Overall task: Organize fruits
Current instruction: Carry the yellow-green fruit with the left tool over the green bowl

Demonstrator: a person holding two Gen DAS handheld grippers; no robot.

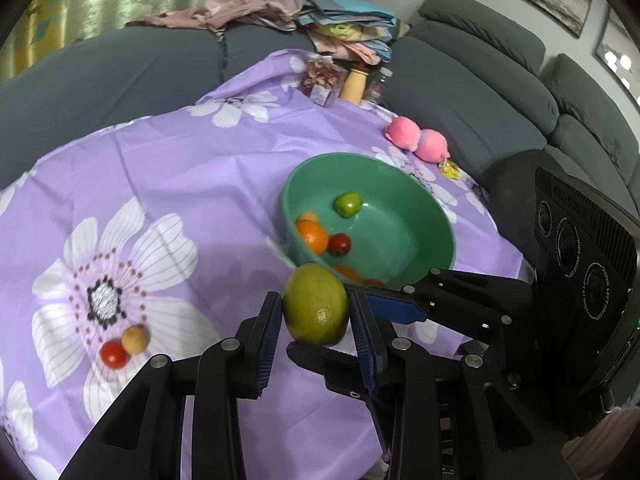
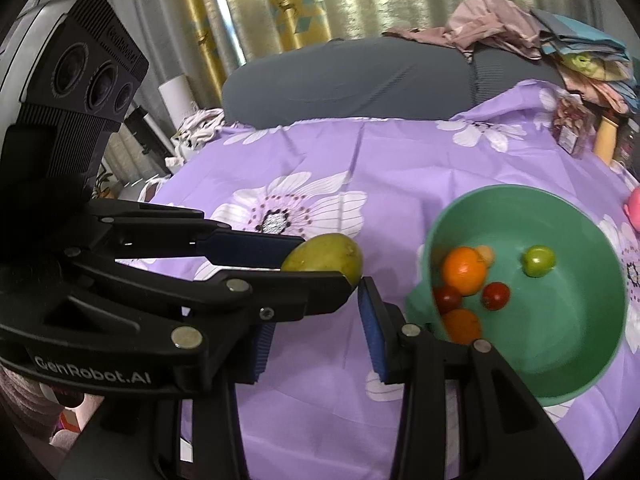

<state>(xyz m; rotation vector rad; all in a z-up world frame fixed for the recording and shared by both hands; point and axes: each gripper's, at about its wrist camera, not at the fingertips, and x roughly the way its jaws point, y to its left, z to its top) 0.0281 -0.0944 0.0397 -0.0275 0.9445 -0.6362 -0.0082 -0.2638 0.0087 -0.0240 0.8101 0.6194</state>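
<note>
Two grippers share one load: the green mango [image 1: 315,305] is pinched between the fingers of the left gripper [image 1: 316,320], while the right gripper [image 2: 316,320] meets it crosswise, one of its blue pads against the fruit's end and the other finger [image 1: 320,354] tucked beneath like a shelf. Most likely the fruit is too big and rounded for one pair of fingers to carry safely, so the second gripper props it. Whether the right fingers truly squeeze the mango or only brace it cannot be told; they stand fairly narrow.

Both grippers slant downward over the purple flowered tabletop [image 1: 180,168], with the mango held clear of the cloth, just short of the green bowl [image 1: 440,216]. Inside the bowl lie an orange [image 2: 464,270], a green apple [image 2: 538,260] and small red fruits. A red tomato [image 1: 114,354] and a tan fruit [image 1: 135,339] wait on the cloth, well apart from the bowl.
</note>
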